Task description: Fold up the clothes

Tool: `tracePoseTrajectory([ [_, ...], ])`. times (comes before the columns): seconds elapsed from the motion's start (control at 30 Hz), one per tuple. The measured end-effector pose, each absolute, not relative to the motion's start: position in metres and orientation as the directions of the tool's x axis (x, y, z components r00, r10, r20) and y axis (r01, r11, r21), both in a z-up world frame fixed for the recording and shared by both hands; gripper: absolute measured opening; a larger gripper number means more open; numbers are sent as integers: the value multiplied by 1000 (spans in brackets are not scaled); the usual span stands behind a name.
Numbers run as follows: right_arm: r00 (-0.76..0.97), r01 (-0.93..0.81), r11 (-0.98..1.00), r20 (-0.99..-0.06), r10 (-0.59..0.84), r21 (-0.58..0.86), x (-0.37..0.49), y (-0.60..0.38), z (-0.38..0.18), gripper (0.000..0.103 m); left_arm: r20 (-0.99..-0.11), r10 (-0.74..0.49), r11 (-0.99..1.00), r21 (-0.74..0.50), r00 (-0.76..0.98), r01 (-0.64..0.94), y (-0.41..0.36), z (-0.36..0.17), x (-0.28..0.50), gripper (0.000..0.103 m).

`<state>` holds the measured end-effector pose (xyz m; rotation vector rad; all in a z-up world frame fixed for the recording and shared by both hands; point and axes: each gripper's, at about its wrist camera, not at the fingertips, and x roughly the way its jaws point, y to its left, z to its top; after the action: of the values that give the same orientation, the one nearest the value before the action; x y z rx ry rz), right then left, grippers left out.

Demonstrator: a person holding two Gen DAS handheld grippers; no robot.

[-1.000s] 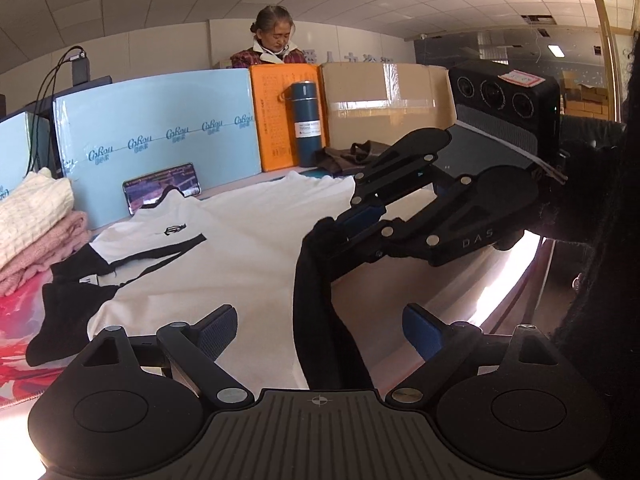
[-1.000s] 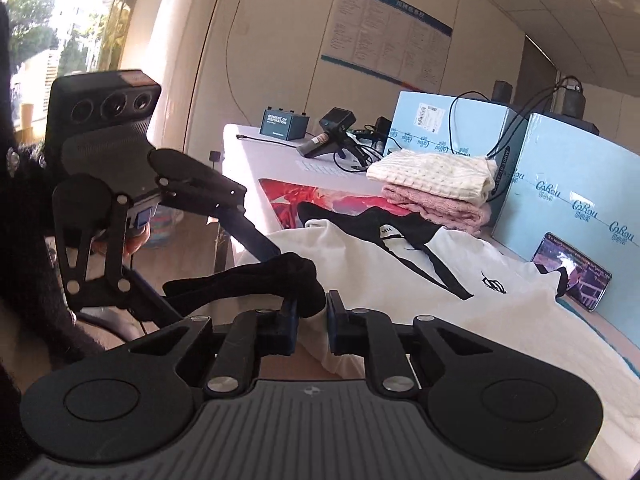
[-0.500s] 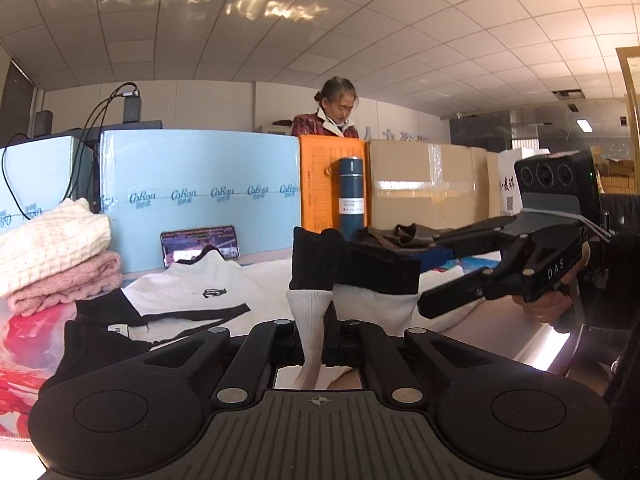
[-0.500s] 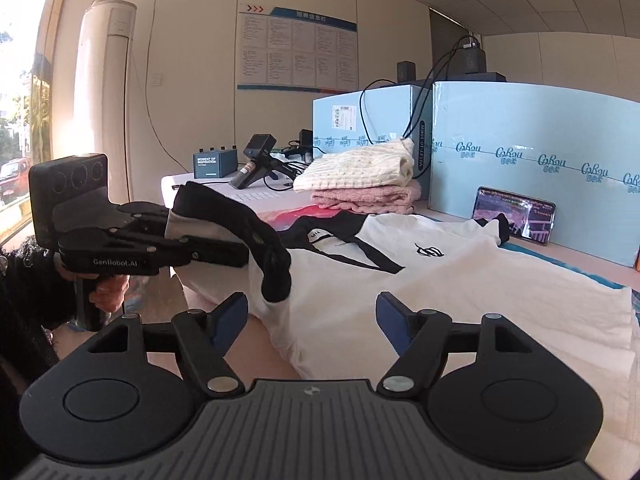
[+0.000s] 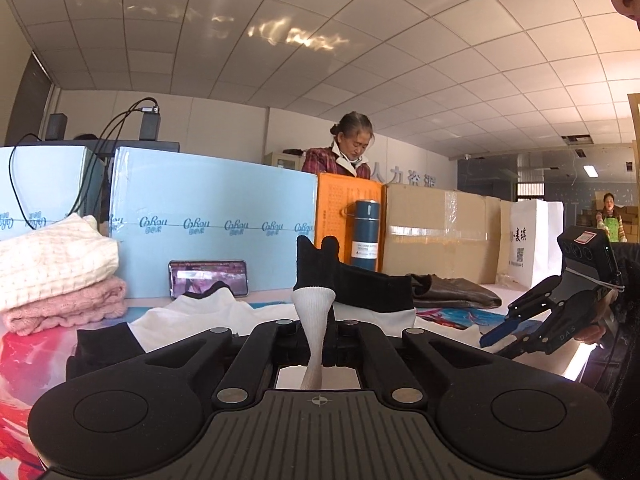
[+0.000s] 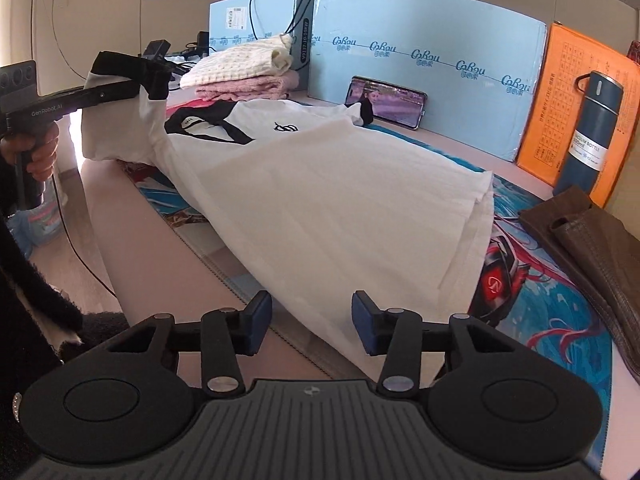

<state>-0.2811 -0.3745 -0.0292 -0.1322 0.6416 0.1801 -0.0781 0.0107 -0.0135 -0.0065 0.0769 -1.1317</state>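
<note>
A white T-shirt [image 6: 320, 184] with black collar trim and black sleeve cuffs lies spread on the printed mat, chest logo up. My left gripper [image 5: 314, 328] is shut on one sleeve [image 5: 316, 300], which stands up white with its black cuff on top. In the right wrist view the left gripper [image 6: 148, 84] holds that sleeve raised above the table's left end, and the shirt's shoulder is lifted with it. My right gripper [image 6: 311, 322] hangs open just above the shirt's near edge, with nothing between its blue pads. It shows open at the right [image 5: 516, 328].
Folded cream and pink knitwear [image 6: 244, 68] is stacked at the back left. A phone [image 6: 386, 102] leans on blue foam boards [image 6: 420, 52]. A blue bottle [image 6: 592, 132] and a brown leather piece [image 6: 592, 236] sit at the right. A person [image 5: 352, 152] stands behind the boards.
The right gripper let go of the black-cuffed sleeve, opened, and moved down to the shirt's near edge. The left gripper shut on the sleeve and raised it.
</note>
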Motion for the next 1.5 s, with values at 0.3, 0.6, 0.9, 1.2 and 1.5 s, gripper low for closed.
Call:
tracePoseTrajectory([
  [0.3,848,-181,980,-518,113,-82,-260,-410,4,5,-135,-861,475,124,490,871,-18,4,-51,0],
  [0.6,835,-178,983,-535,132,-35,-196,-439,-8,5,-420,-791,451,91,445,888,-59,-3,26,5],
  [0.9,858,103,995,-507,-81,15,-195,-457,-20,53,-484,-670,650,-16,563,759,-41,-8,71,54],
  [1.2,871,378,895,-419,-257,236,-254,-435,-21,85,-429,-729,655,-208,534,726,16,-18,-2,54],
  [1.5,815,467,783,-543,-200,412,-275,-414,-35,85,-400,-734,645,-156,549,749,13,-15,-11,5],
])
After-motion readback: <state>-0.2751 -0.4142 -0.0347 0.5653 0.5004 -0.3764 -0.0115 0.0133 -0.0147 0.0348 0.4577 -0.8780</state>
